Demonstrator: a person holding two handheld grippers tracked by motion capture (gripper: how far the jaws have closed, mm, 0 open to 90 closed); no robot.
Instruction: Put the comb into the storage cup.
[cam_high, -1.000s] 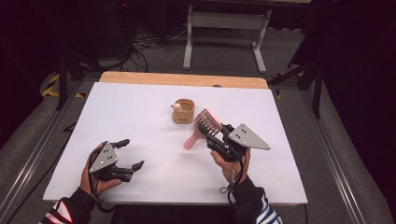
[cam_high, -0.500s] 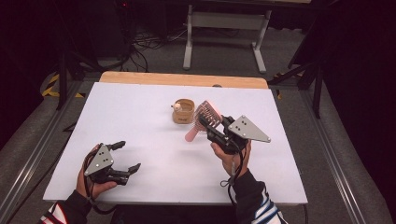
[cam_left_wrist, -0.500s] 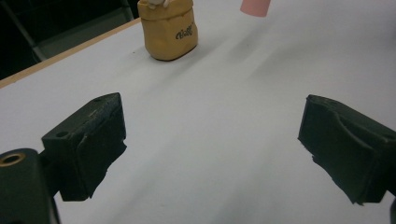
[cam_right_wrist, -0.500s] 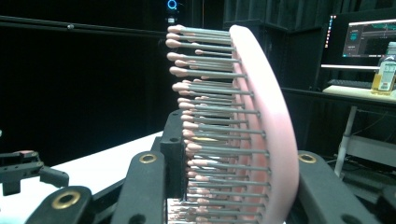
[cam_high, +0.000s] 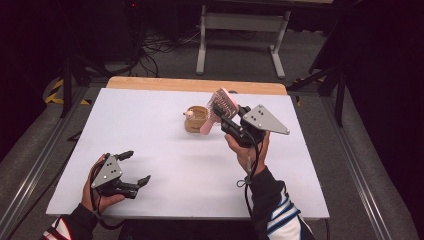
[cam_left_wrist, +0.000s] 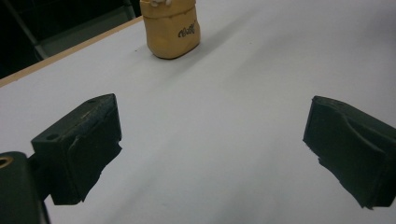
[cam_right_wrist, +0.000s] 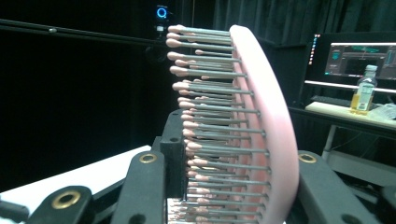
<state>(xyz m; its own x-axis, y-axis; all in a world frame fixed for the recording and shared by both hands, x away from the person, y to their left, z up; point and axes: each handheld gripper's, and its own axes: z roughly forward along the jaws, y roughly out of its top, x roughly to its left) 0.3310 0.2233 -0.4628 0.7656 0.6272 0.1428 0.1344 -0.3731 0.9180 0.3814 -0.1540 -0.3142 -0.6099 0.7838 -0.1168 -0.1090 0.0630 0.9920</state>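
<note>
At the left of the white table (cam_high: 150, 125), my left gripper (cam_high: 131, 169) rests low with its jaws spread, having just been opening, nothing between them. Mid-table stands a small tan pouch (cam_left_wrist: 171, 29) with dark script I cannot read. To its right my right gripper (cam_high: 231, 121) pinches a pink hairbrush (cam_right_wrist: 261, 126) and holds it raised just beside the pouch, bristles to one side. I judge the brush light, its plastic back stiff and slick, the pins springy; the grip looks best across the head's edges or on the handle.
</note>
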